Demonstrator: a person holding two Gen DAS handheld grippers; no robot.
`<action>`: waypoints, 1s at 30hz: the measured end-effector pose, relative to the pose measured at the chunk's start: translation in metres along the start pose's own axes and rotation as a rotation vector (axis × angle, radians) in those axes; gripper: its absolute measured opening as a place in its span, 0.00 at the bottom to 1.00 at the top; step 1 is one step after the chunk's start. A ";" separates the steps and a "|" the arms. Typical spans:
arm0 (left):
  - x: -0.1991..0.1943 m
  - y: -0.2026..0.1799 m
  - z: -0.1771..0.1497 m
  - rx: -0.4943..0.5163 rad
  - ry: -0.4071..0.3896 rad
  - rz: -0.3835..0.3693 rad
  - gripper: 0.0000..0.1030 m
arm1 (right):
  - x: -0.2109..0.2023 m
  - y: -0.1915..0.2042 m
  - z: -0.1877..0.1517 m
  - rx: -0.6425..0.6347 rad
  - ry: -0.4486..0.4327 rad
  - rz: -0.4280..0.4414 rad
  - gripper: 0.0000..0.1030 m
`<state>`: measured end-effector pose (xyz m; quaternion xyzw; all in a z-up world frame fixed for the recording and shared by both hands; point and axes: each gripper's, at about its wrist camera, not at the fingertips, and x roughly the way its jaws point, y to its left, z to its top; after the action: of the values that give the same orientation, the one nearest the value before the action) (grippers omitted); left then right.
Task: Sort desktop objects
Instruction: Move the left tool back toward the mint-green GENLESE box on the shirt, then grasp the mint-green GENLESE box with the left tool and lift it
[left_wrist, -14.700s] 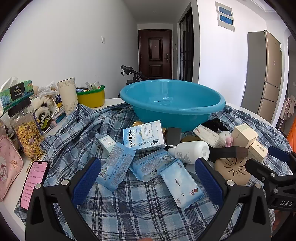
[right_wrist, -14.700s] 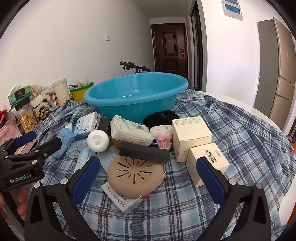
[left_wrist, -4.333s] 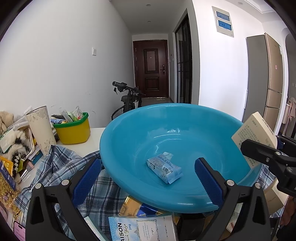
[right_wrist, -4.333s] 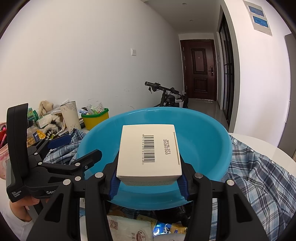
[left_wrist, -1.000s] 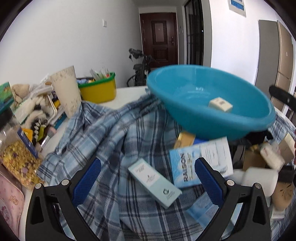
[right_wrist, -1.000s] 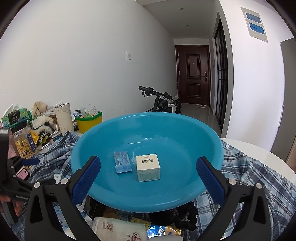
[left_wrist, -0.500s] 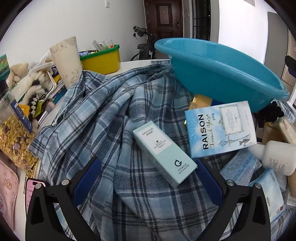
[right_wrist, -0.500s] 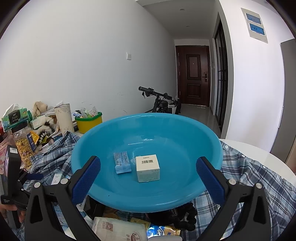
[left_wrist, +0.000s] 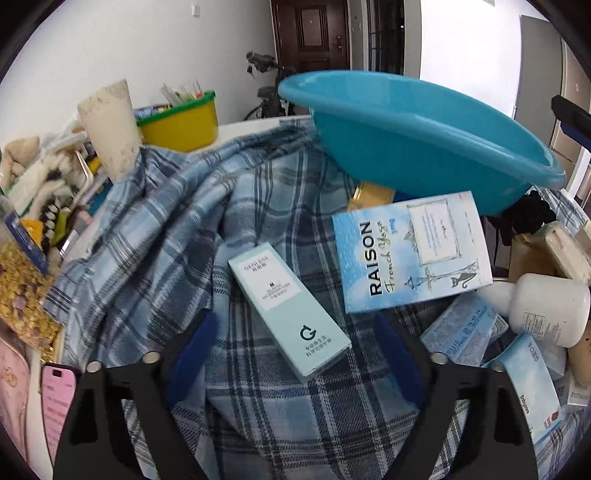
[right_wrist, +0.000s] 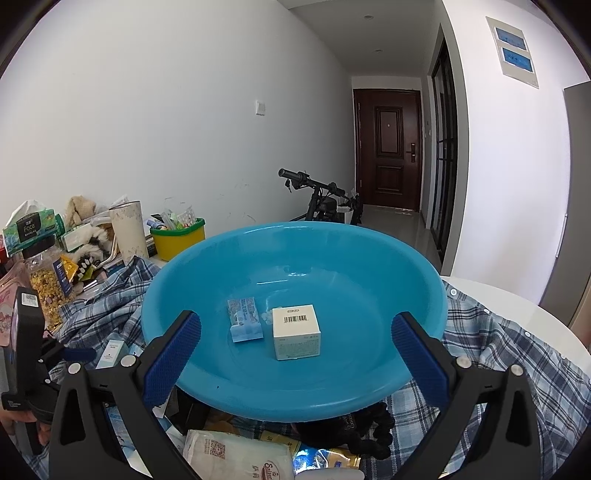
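1. Left gripper (left_wrist: 291, 354): jaws wide open, empty, straddling the near end of the pale teal carton (left_wrist: 286, 314) lying flat on the plaid cloth (left_wrist: 162, 236).
2. Right gripper (right_wrist: 295, 349): jaws open, empty, hanging over the blue basin (right_wrist: 184, 280).
3. Basin holds a white box (right_wrist: 296, 331) and a small blue packet (right_wrist: 244, 319), just beside each other.
4. Step in hand, I'd say: pick the teal carton.
5. Next: lower, close across its narrow width, lift clear of the RAISON box (left_wrist: 410, 254), carry to the basin.
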<state>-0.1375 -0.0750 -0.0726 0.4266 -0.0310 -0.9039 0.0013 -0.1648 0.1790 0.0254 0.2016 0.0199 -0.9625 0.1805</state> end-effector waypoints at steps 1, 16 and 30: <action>0.000 0.002 -0.001 -0.010 -0.003 -0.009 0.75 | 0.000 0.000 0.000 0.000 -0.001 0.001 1.00; -0.005 0.005 -0.008 -0.030 0.015 -0.082 0.54 | -0.002 0.002 0.001 -0.011 0.001 0.006 1.00; -0.002 0.004 -0.005 -0.039 0.012 -0.085 0.39 | 0.000 0.004 0.000 -0.019 0.007 0.009 1.00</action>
<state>-0.1319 -0.0792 -0.0741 0.4331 0.0050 -0.9009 -0.0286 -0.1629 0.1751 0.0256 0.2035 0.0287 -0.9607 0.1866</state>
